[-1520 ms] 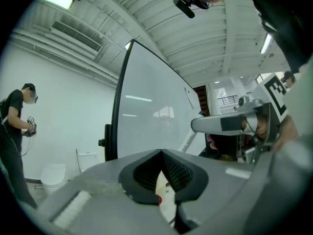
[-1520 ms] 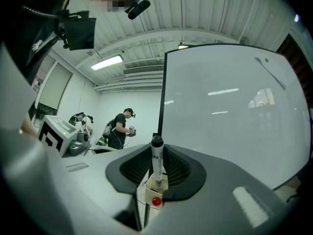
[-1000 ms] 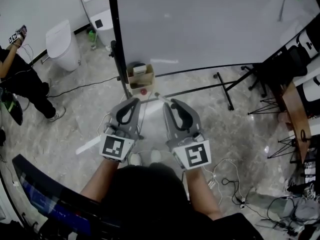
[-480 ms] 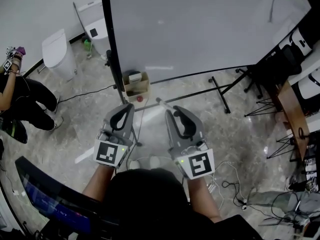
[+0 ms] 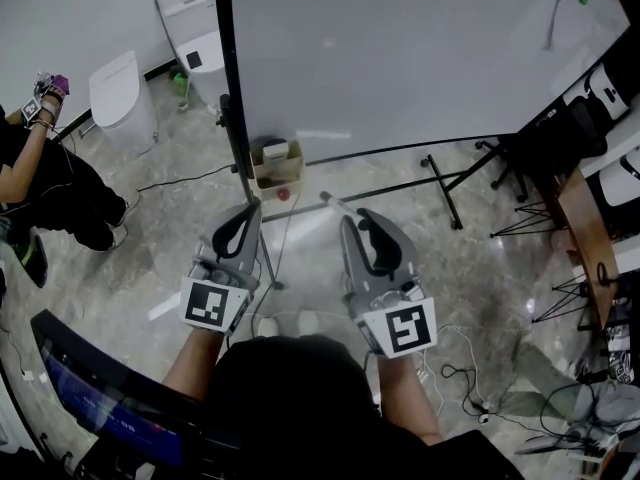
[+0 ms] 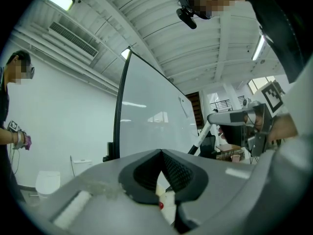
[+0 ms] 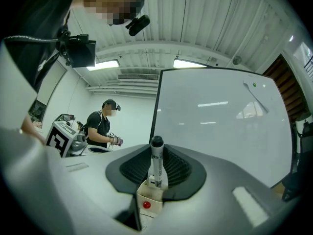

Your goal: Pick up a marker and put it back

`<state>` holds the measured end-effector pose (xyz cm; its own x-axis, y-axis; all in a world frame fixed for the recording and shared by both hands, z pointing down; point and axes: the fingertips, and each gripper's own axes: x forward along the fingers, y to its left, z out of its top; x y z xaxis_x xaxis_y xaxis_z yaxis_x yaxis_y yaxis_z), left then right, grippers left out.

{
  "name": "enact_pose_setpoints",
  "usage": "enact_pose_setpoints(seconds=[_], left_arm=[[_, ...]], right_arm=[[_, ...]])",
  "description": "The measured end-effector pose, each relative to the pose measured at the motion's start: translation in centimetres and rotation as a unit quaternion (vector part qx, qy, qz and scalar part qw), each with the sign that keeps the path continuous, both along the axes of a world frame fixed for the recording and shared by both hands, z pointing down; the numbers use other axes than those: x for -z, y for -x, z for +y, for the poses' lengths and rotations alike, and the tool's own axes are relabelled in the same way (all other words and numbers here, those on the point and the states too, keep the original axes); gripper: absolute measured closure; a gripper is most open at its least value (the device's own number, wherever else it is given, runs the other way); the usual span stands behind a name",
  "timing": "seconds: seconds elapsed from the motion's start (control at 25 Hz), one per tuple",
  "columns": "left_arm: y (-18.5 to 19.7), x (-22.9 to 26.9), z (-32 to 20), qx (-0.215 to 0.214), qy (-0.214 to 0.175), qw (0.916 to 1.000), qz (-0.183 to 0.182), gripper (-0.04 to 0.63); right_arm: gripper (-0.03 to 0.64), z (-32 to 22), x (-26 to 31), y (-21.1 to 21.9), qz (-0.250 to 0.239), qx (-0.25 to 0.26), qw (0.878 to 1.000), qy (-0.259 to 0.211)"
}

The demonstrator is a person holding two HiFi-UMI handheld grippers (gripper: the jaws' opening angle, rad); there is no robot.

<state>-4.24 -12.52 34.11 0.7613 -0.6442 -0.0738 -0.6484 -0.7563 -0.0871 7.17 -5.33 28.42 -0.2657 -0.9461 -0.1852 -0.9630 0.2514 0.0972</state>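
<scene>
The right gripper has its jaws clamped on the marker, which stands upright across the pads, black cap on top. The cardboard box at the foot of the whiteboard lies ahead and lower, in line beneath the marker's bottom end. The left gripper, pinched together on nothing, hangs slightly nearer the box

My left gripper fills the near bottom of the view. Its two dark pads meet at the tips, and nothing is between them. Through the gap under the tips I see a small box with a red dot. Far behind stands a whiteboard with a black frame. At the right is my right gripper; a white marker slants down from its jaws. A person stands at the far left.
</scene>
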Motion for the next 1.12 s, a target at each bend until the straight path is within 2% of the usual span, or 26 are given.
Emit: enact_pose_setpoints(seconds=[0.12, 0.32, 0.6, 0.8, 1.12], left_arm=[[0.4, -0.9, 0.1, 0.002, 0.017, 0.9995, -0.028, 0.594], [0.6, -0.1, -0.1, -0.001, 0.002, 0.9999, 0.013, 0.592], [0.7, -0.4, -0.5, 0.001, 0.006, 0.9999, 0.015, 0.592], [0.5, -1.1, -0.7, -0.001, 0.004, 0.9999, -0.010, 0.592], [0.2, -1.1, -1.2, 0.000, 0.011, 0.9999, -0.002, 0.592]], right_arm=[[0.537, -0.1, -0.1, 0.2, -0.001, 0.004, 1.000, 0.000], [0.537, -0.3, -0.3, 0.6, -0.001, 0.010, 1.000, 0.003], [0.537, -0.6, -0.5, 0.4, 0.000, 0.008, 1.000, 0.004], [0.537, -0.8, -0.7, 0.3, -0.002, 0.008, 1.000, 0.006], [0.537, -1.6, -0.8, 0.1, -0.009, 0.011, 1.000, 0.011]])
